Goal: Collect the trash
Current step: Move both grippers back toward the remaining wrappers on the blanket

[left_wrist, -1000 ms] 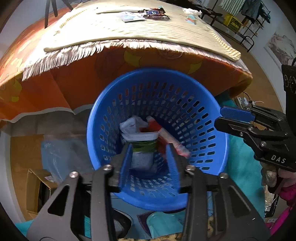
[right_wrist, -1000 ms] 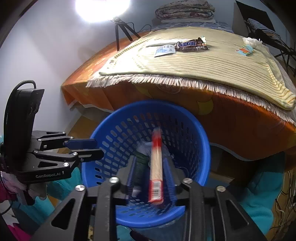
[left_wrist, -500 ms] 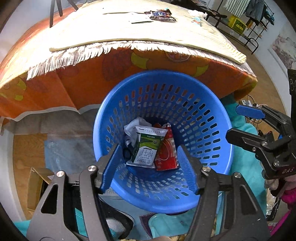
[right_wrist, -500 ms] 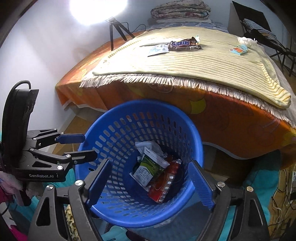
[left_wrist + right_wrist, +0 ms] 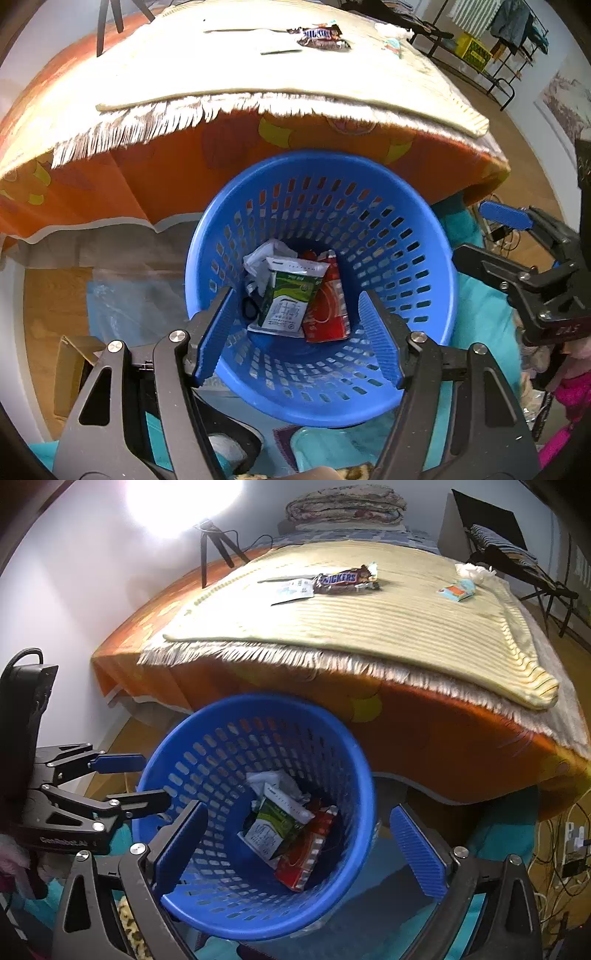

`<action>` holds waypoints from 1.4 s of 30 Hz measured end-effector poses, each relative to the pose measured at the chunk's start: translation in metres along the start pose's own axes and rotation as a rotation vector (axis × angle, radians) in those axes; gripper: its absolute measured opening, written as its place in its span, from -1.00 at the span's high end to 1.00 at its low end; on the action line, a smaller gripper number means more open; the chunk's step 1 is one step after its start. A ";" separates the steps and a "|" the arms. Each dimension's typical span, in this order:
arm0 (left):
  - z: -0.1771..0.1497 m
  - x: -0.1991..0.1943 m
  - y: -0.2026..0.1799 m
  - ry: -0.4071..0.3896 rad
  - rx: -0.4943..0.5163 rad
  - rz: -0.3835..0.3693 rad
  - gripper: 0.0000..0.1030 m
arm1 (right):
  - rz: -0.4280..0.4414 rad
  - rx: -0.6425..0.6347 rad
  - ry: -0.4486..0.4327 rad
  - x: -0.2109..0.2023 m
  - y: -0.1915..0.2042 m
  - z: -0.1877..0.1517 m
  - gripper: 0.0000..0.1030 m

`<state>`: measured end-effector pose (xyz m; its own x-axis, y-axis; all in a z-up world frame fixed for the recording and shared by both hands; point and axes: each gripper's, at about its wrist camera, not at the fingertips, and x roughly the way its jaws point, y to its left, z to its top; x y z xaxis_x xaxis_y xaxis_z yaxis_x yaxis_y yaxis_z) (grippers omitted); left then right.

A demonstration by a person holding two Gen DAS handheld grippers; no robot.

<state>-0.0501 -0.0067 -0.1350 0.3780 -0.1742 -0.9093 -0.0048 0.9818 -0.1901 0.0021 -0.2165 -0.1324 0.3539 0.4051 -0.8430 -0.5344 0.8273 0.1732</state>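
Both grippers had let go a second earlier: the red wrapper (image 5: 308,853) and green carton (image 5: 290,301) lay in the blue basket (image 5: 436,280) below the bed's edge. Left gripper (image 5: 297,334) and right gripper (image 5: 299,853) fingers stood spread, empty.

The basket (image 5: 255,812) sits low centre, before the bed (image 5: 369,627); cartons (image 5: 280,823) lie inside it, wrappers (image 5: 345,579) on the bed above.
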 end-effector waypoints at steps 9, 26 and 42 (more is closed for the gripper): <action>0.046 -0.022 0.002 -0.078 0.039 0.010 -0.36 | -0.020 0.062 -0.047 -0.013 -0.026 0.021 -0.99; 0.135 -0.018 0.001 -0.141 0.061 0.000 -0.37 | -0.008 0.158 -0.171 -0.032 -0.074 0.095 -0.99; 0.226 0.011 -0.028 -0.169 0.179 -0.045 -0.37 | -0.049 0.326 -0.173 -0.016 -0.161 0.169 -0.99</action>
<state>0.1640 -0.0189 -0.0563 0.5240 -0.2180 -0.8233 0.1742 0.9737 -0.1469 0.2119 -0.2904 -0.0603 0.5121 0.3990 -0.7606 -0.2514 0.9164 0.3114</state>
